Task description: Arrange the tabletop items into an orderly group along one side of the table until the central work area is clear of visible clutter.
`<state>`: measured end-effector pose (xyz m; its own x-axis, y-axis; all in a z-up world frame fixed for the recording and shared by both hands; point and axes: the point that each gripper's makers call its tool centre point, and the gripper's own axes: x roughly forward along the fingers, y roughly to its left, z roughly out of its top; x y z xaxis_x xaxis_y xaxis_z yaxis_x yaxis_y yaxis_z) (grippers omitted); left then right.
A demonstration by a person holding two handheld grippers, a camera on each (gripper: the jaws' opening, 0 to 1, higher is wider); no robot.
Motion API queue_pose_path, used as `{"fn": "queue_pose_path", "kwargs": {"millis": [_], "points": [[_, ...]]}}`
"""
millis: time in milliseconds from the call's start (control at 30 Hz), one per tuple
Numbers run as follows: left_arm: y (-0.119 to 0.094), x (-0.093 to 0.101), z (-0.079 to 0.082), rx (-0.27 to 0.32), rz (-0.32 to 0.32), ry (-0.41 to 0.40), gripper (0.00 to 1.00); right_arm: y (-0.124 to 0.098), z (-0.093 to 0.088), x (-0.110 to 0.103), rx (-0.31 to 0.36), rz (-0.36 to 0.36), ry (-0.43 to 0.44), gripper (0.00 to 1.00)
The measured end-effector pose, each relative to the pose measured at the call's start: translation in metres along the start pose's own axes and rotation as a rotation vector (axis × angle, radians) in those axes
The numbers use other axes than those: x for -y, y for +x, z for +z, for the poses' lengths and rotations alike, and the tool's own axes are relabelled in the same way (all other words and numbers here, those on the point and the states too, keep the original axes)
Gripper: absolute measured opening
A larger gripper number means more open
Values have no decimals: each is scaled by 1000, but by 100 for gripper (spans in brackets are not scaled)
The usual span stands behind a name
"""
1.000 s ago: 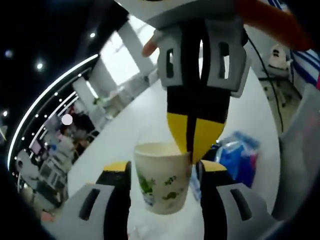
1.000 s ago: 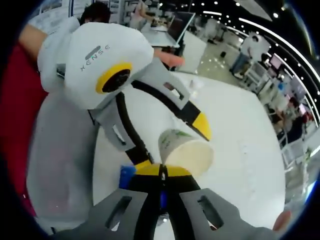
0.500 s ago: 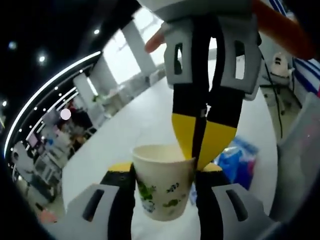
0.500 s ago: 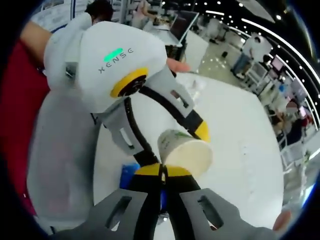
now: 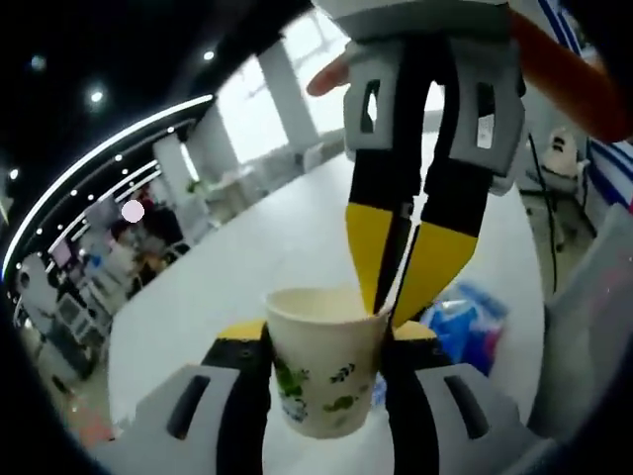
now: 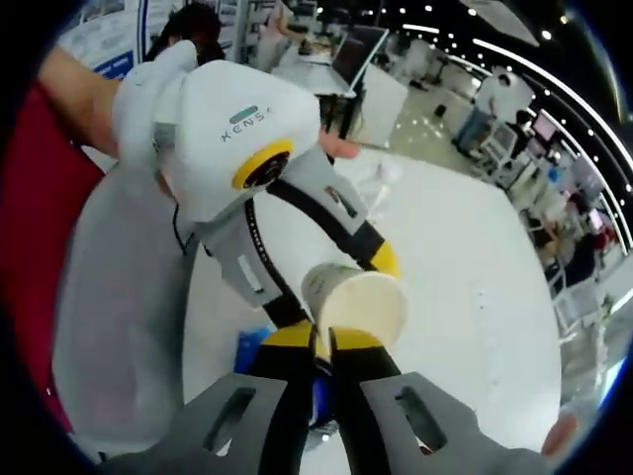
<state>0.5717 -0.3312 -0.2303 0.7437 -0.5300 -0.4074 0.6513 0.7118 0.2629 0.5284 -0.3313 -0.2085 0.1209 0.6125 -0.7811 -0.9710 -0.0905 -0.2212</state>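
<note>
The paper cup is clamped upright between the left tongs, above the white counter. The right tongs stand slightly apart astride the cup's far rim. A blue packet lies beyond the cup.

A large open hall lies beyond the white counter. A curved strip light and small spotlights cross the dark ceiling. Bright tall windows stand between white columns. Desks with a monitor crowd the pale floor.
</note>
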Motion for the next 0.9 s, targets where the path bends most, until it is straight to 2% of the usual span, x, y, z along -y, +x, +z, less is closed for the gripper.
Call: {"fn": "queue_pose_path", "kwargs": {"millis": [167,433,733,800,900], "points": [[-3,-7,-4,21,12,-87,41,-2,2,5,38,-24,13,11],[-8,-15,-12,43,36,-167,41,-5,2,13,101,-76,59,24],[-10,-16,-19,54,46,-197,41,-9,-7,16,167,-116,128,41],[-9,-15,-22,56,48,-212,41,-7,-10,15,194,-122,160,47],[-9,-14,-25,61,46,-236,41,-2,-17,14,201,-129,192,56]]}}
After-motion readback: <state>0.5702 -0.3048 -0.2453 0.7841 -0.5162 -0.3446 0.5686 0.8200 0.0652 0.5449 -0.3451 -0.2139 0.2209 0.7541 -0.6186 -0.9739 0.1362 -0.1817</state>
